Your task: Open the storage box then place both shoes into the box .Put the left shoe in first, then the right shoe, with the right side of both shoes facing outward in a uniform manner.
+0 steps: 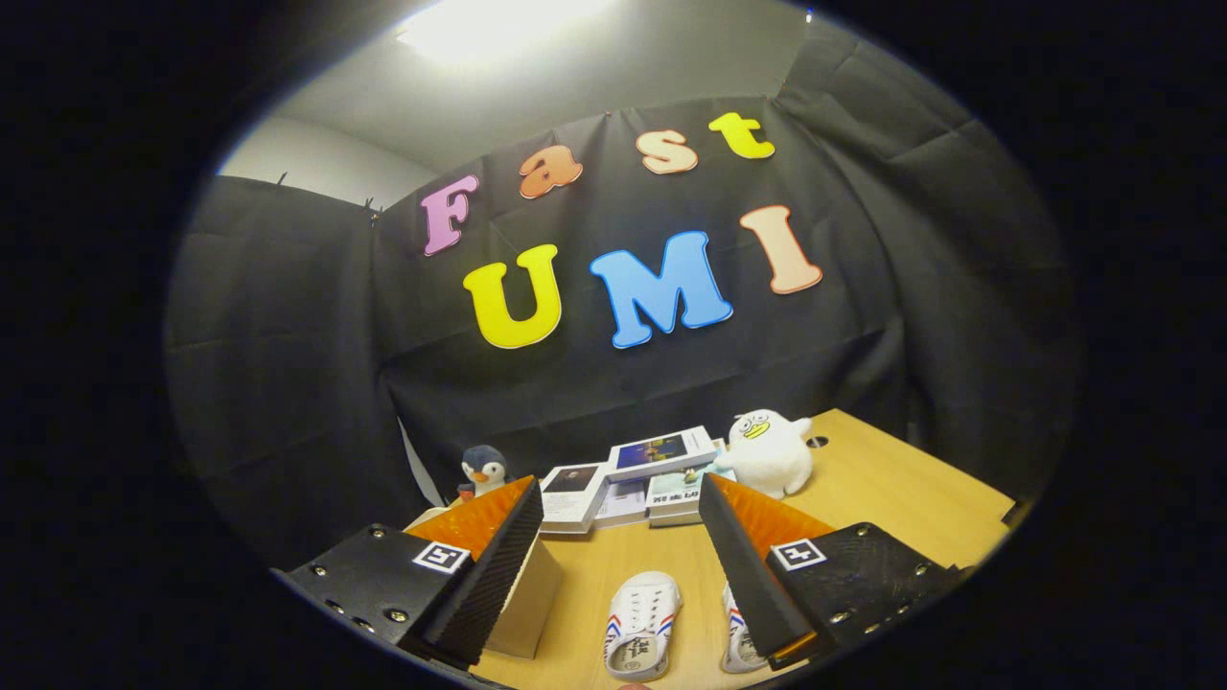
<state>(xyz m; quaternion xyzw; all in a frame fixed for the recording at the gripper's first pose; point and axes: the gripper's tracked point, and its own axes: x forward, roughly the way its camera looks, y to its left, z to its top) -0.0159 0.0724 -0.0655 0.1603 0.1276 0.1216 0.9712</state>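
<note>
Landmark: I take the wooden table (891, 489) as my reference.
Wall: black creased cloth (288, 383) hangs behind the table and wraps round both its sides.
Upper room: above the cloth I see a pale wall (316, 163) and ceiling.
Light: a bright ceiling lamp (489, 29) glares high over the table.
Table surface: light wood, with a small round hole (817, 442) near its far edge.
</note>
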